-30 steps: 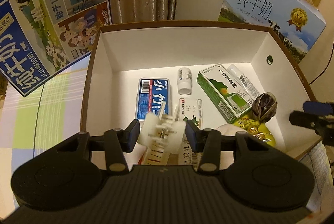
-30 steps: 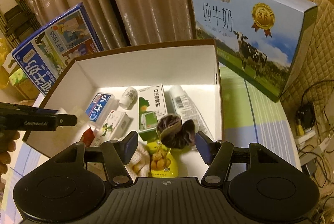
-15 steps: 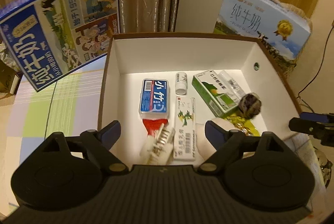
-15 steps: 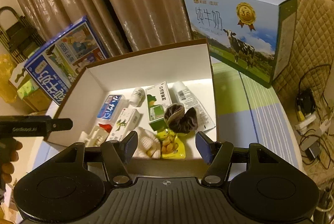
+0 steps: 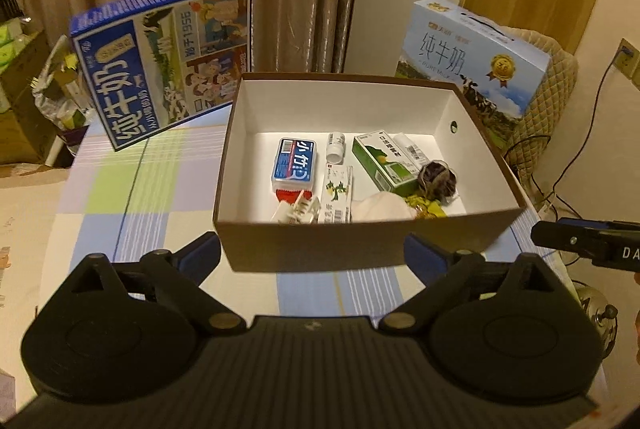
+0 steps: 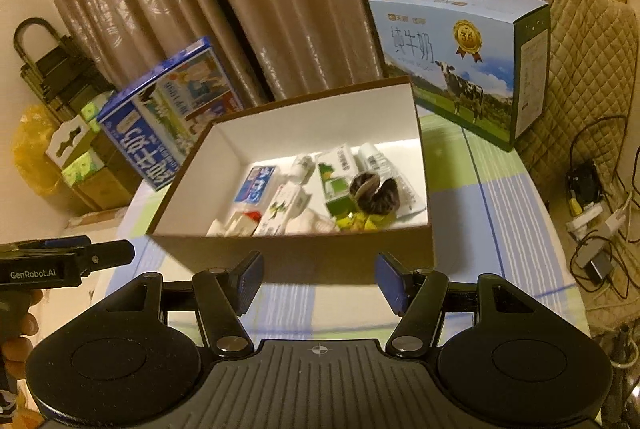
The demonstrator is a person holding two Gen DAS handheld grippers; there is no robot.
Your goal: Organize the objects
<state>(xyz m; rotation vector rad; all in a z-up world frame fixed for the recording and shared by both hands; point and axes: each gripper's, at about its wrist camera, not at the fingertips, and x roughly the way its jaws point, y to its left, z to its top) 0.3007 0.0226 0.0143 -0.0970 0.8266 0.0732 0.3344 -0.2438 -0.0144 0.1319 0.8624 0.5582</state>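
Box [image 5: 360, 241] of packets sits on the checked counter [image 5: 132, 197]; left tool [image 5: 312, 255], just opened wide, and right tool [image 6: 319, 279] gape empty; only the right view shows floor cables [image 6: 600, 229].

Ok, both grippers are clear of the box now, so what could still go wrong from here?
1. The white plastic clip lies tilted against the near wall of the brown cardboard box, on the red packet; a nudge to the box may shift it.
2. The dark hair scrunchie rests loosely on the green-and-white carton and could roll off.
3. The left hand-held gripper, whose jaws have just been opening, empty, hangs near the box's front wall and may bump it.
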